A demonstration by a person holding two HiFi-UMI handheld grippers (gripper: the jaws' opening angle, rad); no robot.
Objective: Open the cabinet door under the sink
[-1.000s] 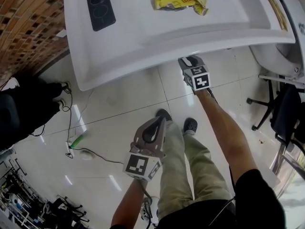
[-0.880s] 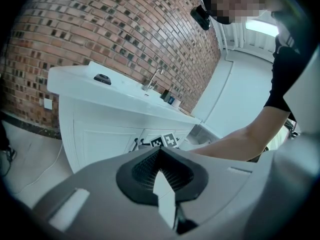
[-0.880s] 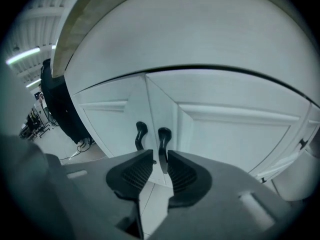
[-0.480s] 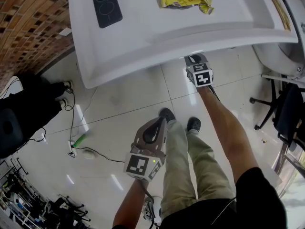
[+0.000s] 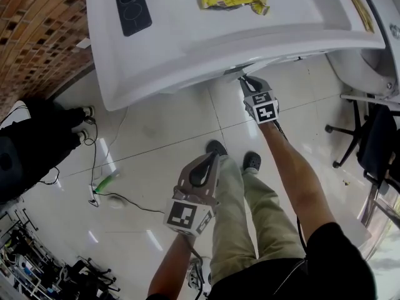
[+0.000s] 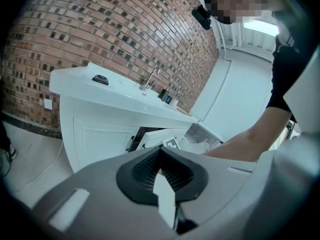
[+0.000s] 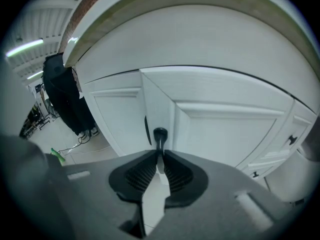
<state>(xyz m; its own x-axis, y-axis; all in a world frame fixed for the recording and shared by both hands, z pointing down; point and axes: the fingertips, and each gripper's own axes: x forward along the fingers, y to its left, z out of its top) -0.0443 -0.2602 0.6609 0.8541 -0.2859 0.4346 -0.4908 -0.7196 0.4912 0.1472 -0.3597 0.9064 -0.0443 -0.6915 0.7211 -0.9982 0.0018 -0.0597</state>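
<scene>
The black handle (image 7: 160,135) of the cabinet door (image 7: 225,129) is clamped by the right hand-held gripper (image 7: 159,153), its jaws just narrowed onto it; the door is seemingly ajar. The left hand-held gripper (image 6: 161,150) is held closed, empty.

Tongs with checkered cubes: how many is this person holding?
2. The left tongs hang shut and empty above the floor beside the person's legs. The right tongs, under the counter, have just been closing and grip the black handle of the cabinet door.
</scene>
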